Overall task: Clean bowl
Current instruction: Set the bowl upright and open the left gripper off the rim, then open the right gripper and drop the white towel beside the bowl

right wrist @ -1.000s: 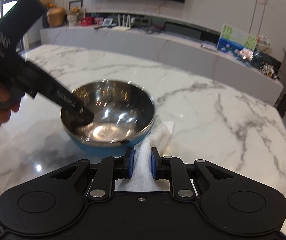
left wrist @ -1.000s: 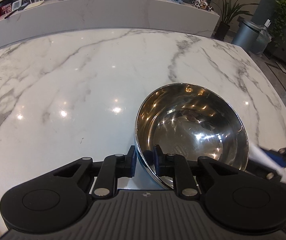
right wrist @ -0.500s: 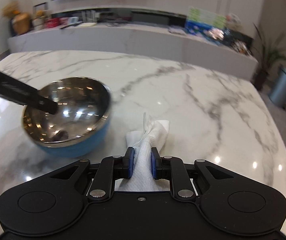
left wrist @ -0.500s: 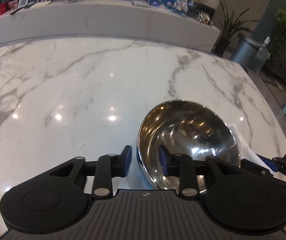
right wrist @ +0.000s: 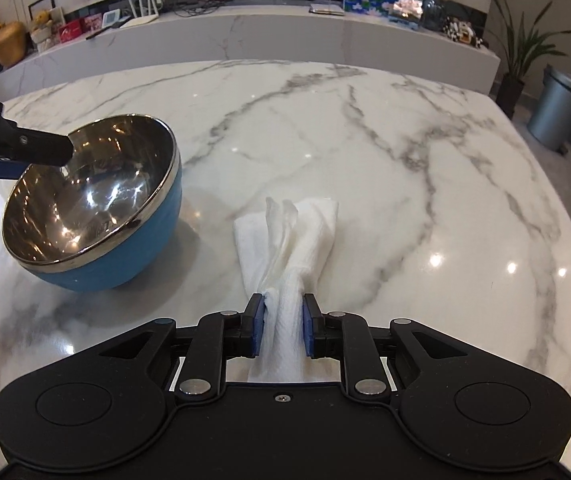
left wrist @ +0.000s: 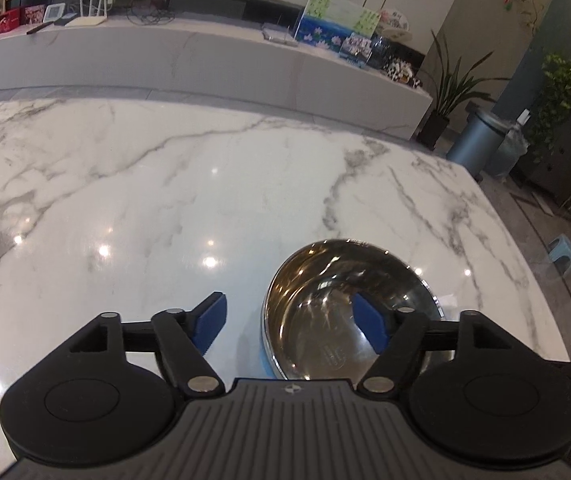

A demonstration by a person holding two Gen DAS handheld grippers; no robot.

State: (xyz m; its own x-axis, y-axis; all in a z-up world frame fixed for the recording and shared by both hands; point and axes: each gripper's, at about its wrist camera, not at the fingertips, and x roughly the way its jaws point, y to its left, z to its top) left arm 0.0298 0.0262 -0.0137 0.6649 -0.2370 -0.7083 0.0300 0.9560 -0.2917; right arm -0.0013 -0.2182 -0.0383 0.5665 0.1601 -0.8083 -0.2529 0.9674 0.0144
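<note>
Bowl tilted on the marble worktop, tissue gripped alongside

The left tool [left wrist: 291, 322] gapes wide astride the bowl [right wrist: 93, 204] rim; the right tool [right wrist: 283, 330] pinches a white tissue [right wrist: 289, 240] just beside it on the worktop [right wrist: 405, 160].

Home living area, marble table [right wrist: 365, 128], long ledge [left wrist: 205, 56] with router, framed cards, potted plants [left wrist: 451, 92]

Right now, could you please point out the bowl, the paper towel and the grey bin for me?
bowl [right wrist: 97, 204]: right wrist view, on its shiny steel inside.
paper towel [right wrist: 291, 240]: right wrist view, on the crumpled white middle.
grey bin [right wrist: 557, 114]: right wrist view, on its side wall.
</note>
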